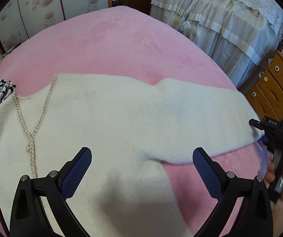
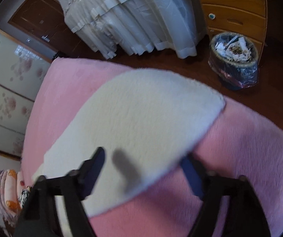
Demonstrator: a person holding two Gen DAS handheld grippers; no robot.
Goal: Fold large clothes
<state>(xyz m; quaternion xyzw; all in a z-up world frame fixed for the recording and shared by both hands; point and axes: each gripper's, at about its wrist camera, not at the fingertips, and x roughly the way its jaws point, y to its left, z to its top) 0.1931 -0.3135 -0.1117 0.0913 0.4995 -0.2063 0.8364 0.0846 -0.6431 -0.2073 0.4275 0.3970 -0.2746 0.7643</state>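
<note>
Left tongs (image 1: pixel 142 166) gape wide, empty, above cardigan (image 1: pixel 102 118) spread on blanket (image 1: pixel 111 45); right tongs (image 2: pixel 144 170) blurred, straddling sleeve (image 2: pixel 141 118), contact unclear; hem cut off below

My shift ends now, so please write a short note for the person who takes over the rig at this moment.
The left hand-held gripper is open and empty, above the body of the white cardigan.
The right hand-held gripper is open, its jaws astride the end of the sleeve, apparently not pressing on it yet.
The cardigan lies spread on the pink blanket, with the sleeve stretched out.
Done: spreading. Left: every fold, probably this sleeve first.
</note>
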